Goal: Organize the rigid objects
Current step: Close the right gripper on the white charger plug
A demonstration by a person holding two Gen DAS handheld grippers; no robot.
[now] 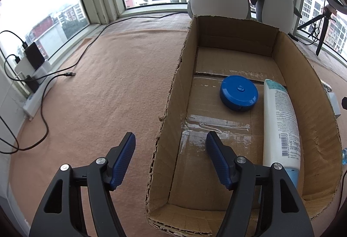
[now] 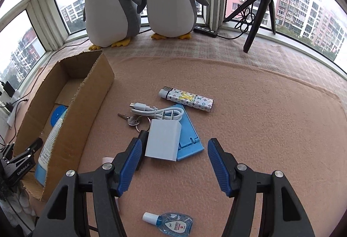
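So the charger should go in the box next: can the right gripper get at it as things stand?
Probably yes. The right gripper is open just short of the charger, which lies on top of the blue stand with nothing over it.

Ahead and left of the right gripper [image 2: 174,163] stands one cardboard box [image 2: 91,93] holding one blue round case [image 1: 239,93] and one white tube [image 1: 280,122]. Between its spread fingers and just beyond lie one white charger [image 2: 163,142], one coiled white cable [image 2: 156,111], one blue stand [image 2: 186,128], one key bunch [image 2: 134,120] and one patterned lighter [image 2: 187,99]. One small sanitizer bottle [image 2: 171,224] lies beneath the gripper, and two plush penguins [image 2: 110,2] stand far ahead.
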